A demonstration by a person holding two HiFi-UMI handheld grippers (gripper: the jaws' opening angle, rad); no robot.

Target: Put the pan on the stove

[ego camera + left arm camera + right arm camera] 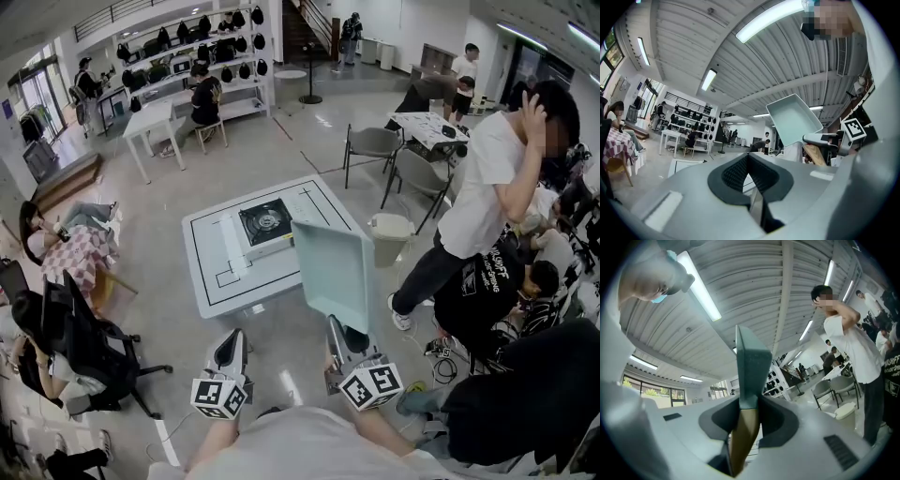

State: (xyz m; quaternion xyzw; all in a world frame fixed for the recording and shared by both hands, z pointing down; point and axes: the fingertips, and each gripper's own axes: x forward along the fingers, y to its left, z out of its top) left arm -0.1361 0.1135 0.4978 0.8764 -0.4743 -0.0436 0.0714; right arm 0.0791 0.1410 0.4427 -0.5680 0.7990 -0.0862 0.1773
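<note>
Pan (333,272), pale green and square, is held up in the air with its edge tilted steeply, at about 12 o'clock from the right gripper (339,330). In the head view it overlaps the near right corner of the white table (211,281). The right gripper's jaws are clamped on the pan's brown wooden handle (743,441), with the pan body rising straight up from between them. The stove (265,225), a black burner in a pale casing, rests on the table at about 11 o'clock from the pan and apart from it. The left gripper (231,339) hangs beside the right one at its 9 o'clock, jaws closed together with nothing between them.
</note>
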